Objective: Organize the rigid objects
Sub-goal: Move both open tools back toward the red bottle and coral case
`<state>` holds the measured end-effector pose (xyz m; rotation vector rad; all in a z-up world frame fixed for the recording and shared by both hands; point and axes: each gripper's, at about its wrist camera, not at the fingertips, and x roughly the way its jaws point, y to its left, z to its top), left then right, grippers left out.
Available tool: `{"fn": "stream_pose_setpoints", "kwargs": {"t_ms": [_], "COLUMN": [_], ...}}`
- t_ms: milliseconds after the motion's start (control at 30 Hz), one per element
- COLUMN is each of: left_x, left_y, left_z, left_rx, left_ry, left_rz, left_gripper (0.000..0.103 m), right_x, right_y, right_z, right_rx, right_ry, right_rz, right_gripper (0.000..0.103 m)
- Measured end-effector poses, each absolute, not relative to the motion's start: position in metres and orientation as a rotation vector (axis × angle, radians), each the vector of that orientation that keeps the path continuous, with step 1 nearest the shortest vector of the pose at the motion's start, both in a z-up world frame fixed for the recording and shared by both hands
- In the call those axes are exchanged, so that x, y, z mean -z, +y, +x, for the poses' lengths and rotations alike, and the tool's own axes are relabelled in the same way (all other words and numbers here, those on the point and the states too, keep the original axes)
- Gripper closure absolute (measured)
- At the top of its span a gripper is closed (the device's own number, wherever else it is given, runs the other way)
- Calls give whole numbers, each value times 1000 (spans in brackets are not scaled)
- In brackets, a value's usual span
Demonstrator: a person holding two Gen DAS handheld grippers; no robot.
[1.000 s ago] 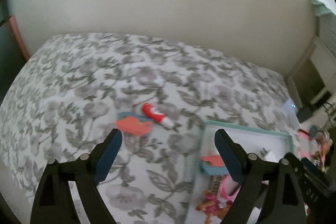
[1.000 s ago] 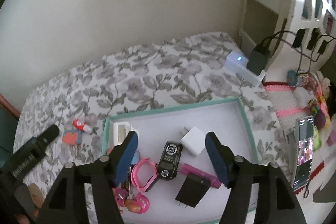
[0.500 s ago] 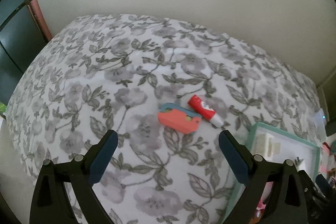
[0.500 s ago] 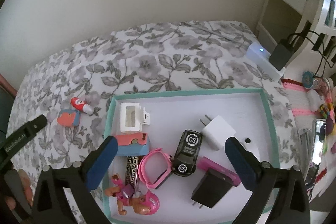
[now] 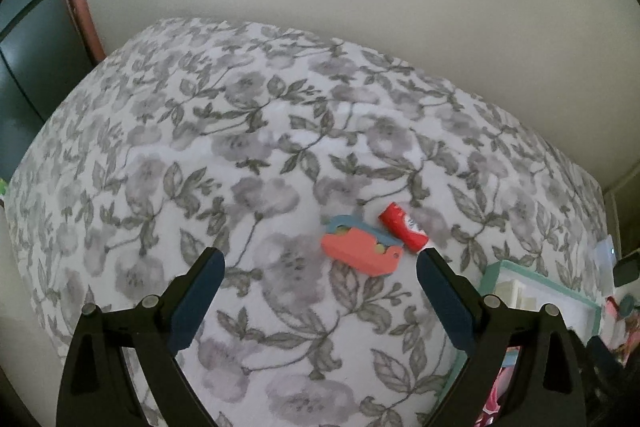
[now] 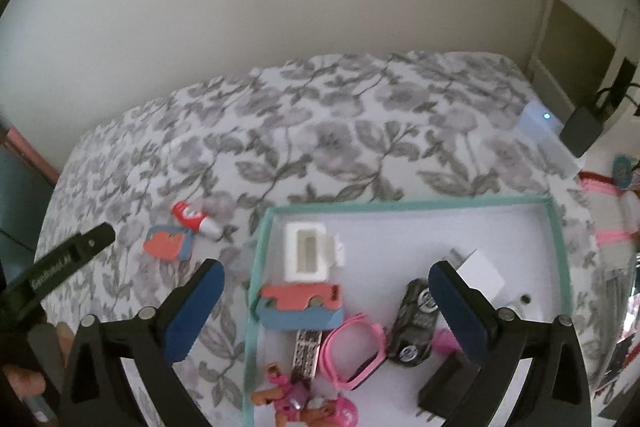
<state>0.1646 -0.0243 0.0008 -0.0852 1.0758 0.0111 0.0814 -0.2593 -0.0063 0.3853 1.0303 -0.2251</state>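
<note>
A coral and blue flat toy piece and a small red tube lie on the flowered bedspread, just beyond my open, empty left gripper. Both also show in the right wrist view, the piece and the tube. A teal-rimmed white tray holds a white block, another coral and blue piece, a pink watch, a black toy car, a white charger and a doll. My open, empty right gripper hovers over the tray.
A white box with a blue light and a black plug sit at the bed's far right corner. The wall runs behind the bed. The tray's corner shows at the right of the left wrist view.
My left gripper has swung left from the tray towards the coral piece and red tube, which now sit nearer. My right gripper has moved closer over the tray.
</note>
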Motion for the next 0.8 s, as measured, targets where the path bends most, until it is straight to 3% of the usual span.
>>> {"fn": "stream_pose_setpoints", "kwargs": {"t_ms": [500, 800], "left_x": [60, 68], "left_y": [-45, -64], "left_z": [189, 201], "left_rx": [99, 169], "left_ry": [1183, 1150], "left_rz": [-3, 91], "left_gripper": [6, 6], "right_x": [37, 47], "right_y": [-235, -234], "right_z": [105, 125], "right_rx": [171, 160], "right_ry": [1090, 1106], "right_rz": [357, 351], "right_gripper": [0, 0]}}
